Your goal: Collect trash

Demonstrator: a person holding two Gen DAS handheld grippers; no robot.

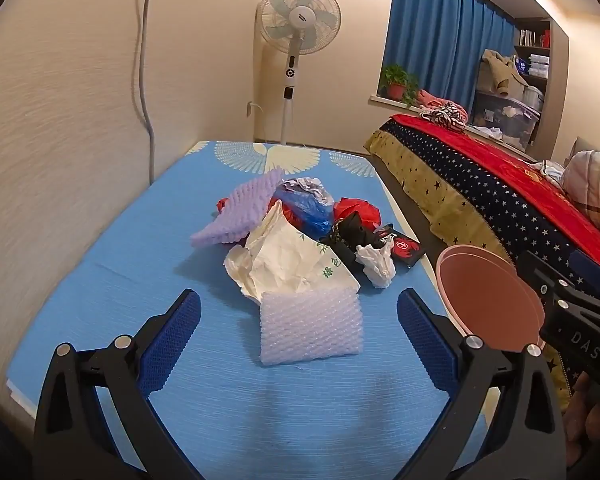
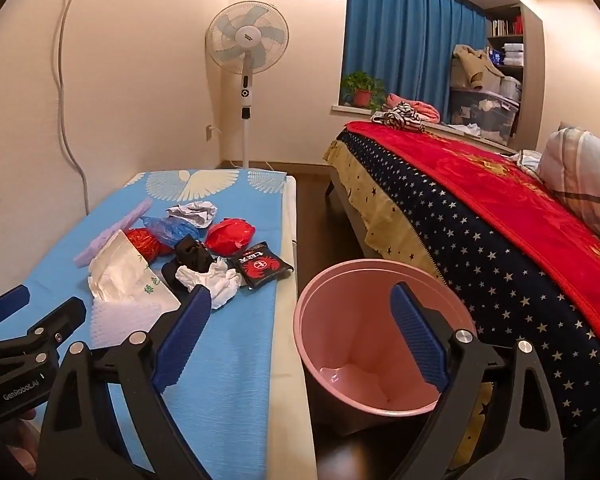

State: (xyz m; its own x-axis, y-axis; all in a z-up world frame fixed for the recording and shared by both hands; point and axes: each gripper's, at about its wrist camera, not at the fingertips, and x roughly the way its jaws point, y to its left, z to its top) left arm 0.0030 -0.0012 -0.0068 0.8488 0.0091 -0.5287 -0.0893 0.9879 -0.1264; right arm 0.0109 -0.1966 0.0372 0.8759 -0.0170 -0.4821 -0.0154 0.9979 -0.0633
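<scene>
Left gripper [image 1: 299, 320] fingers spread wide, empty, lined up on the white bubble-wrap sheet [image 1: 310, 326] — right gripper [image 2: 300, 330], equally open, waits over the empty pink plastic bin [image 2: 376, 340] beside the blue-covered desk [image 2: 228, 360]

Left wrist view: looks forward and slightly down along its own jaws, from low over the near end of the blue-covered counter [image 1: 100, 280]. Bubble-wrap piece [image 1: 310, 326] lies close, centred between the jaws; trash pile [image 1: 296, 228] just beyond.

Right wrist view: set further right, off the counter's right edge, above the pink bin [image 2: 380, 332], looking down into it at close range. Trash pile [image 2: 188, 252] appears left of centre, further off.

Both face the same way, toward the far wall. Shared: counter, trash pile, bin [image 1: 488, 300], standing fan [image 1: 298, 20] [image 2: 246, 38], blue curtain [image 1: 440, 40] [image 2: 412, 40], bed [image 1: 500, 184] [image 2: 500, 216]. Each view catches the other gripper at its edge.
</scene>
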